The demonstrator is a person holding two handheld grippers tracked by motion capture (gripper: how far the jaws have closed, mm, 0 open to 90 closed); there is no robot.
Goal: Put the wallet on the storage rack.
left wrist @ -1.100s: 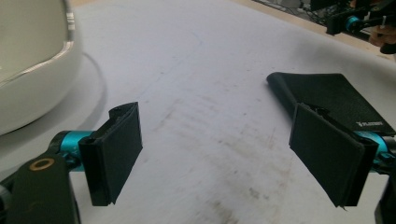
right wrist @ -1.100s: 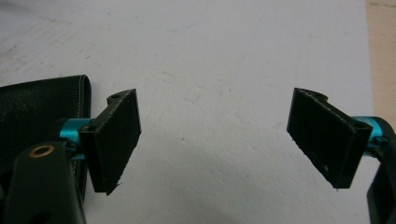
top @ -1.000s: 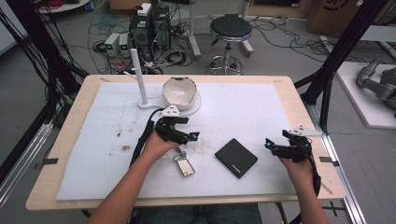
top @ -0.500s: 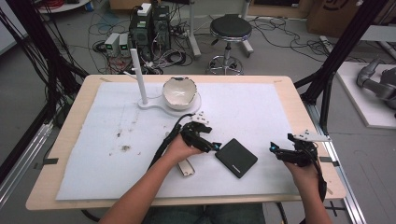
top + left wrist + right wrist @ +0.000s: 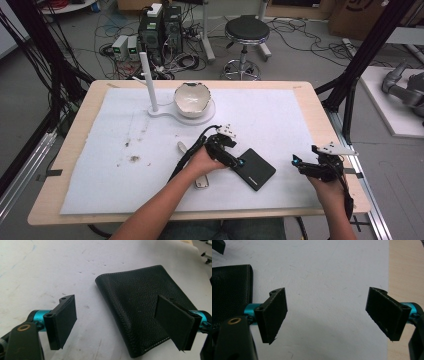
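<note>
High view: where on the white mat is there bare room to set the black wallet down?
The far right of the white mat, beyond the black leather wallet, is bare. So is the strip between wallet and right gripper. It is crowded near the left gripper, the small white key fob, and the white bowl on its stand.

Robotics lab, black rig frame [image 5: 50, 75], tangled floor cables [image 5: 185, 55], computer towers [image 5: 162, 27], grey robot arm [image 5: 402, 87]

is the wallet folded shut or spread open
Folded shut. In the left gripper view the wallet lies flat on the white sheet, with a rounded fold along one edge and its stitched edges lined up.
</note>
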